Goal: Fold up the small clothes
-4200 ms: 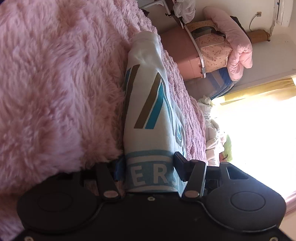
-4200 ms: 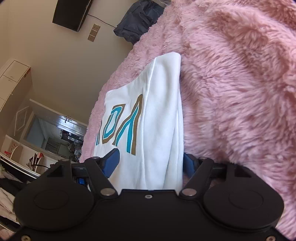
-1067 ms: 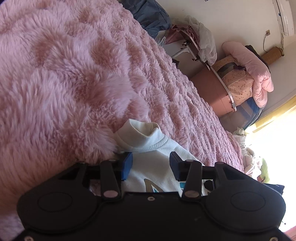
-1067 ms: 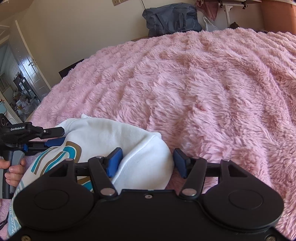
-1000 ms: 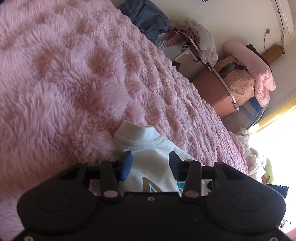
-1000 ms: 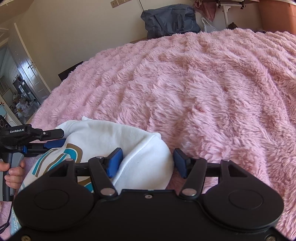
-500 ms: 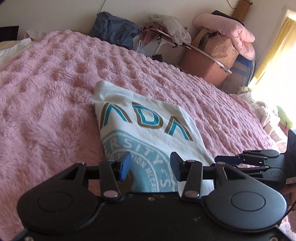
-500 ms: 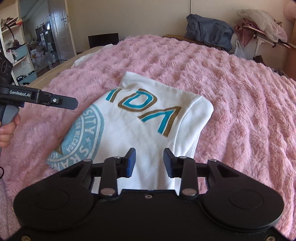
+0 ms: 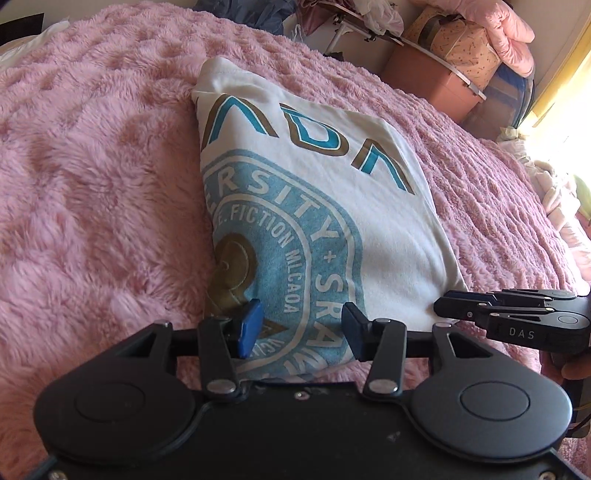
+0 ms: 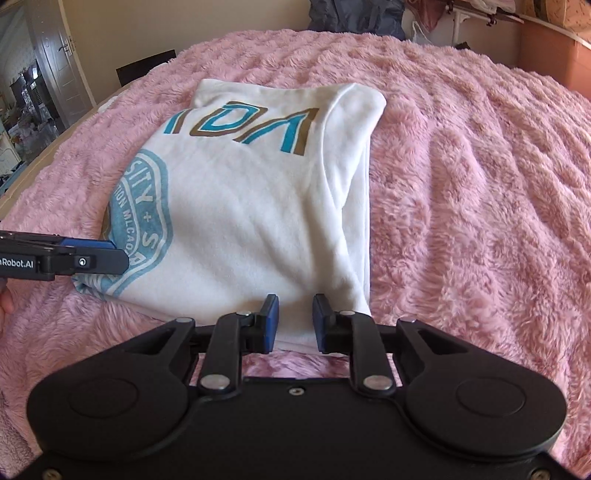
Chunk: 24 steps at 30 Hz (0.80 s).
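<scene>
A white T-shirt (image 9: 314,177) with teal-and-brown letters and a round blue print lies folded flat on the pink fluffy blanket (image 9: 92,184). My left gripper (image 9: 301,321) hovers open over the shirt's near edge, above the blue print, gripping nothing. In the right wrist view the shirt (image 10: 240,206) fills the middle, and my right gripper (image 10: 294,317) hangs over its near edge. Its jaws are closing, with a narrow gap left and only flat fabric showing behind it. Each gripper shows in the other's view: right gripper (image 9: 461,306), left gripper (image 10: 110,254).
The blanket (image 10: 461,184) spreads wide to the right of the shirt. A brown storage box (image 9: 436,74) with piled bedding stands beyond the bed's far right. A dark bag (image 10: 354,14) sits at the far wall, and a door (image 10: 62,62) stands at the left.
Both grippers have drawn back from the shirt's far fold to its near edge. The shirt now lies flat and whole in view. The right jaws have narrowed a lot.
</scene>
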Tool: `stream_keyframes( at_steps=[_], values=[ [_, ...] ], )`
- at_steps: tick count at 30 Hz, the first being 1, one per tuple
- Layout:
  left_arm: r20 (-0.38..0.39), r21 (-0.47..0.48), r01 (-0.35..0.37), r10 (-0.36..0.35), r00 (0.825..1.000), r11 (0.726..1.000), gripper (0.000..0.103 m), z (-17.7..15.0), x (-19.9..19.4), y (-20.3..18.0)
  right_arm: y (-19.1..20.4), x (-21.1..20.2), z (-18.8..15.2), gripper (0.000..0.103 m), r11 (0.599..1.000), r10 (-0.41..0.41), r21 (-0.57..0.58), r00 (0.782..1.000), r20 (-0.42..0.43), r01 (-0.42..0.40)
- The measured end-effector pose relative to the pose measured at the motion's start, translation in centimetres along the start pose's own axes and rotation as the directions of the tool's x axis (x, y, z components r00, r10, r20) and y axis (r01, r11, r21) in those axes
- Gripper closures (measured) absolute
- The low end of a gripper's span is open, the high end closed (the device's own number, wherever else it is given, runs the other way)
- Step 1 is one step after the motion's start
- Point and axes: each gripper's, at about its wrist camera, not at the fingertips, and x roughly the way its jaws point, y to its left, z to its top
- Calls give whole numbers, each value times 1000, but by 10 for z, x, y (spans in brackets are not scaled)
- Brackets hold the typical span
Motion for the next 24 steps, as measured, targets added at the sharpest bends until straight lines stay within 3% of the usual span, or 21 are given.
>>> stream_keyframes(
  at_steps=[5, 10, 16, 24],
  values=[
    [81, 23, 78, -79, 994, 997, 54, 14, -28, -13, -4, -18, 4, 85, 998, 49, 35, 998, 48, -50],
    [191, 75, 55, -69, 979, 996, 53, 42, -32, -27, 3, -30, 31, 85, 998, 68, -16, 982, 178, -66],
    [122, -25, 48, -45, 992, 999, 53, 59, 11, -5, 9, -2, 61, 85, 998, 60, -39, 982, 182, -53],
    [125, -73, 93, -83, 989, 993, 52, 52, 25, 7, 0, 28, 55, 86, 999, 17, -32, 991, 129, -13]
  ],
)
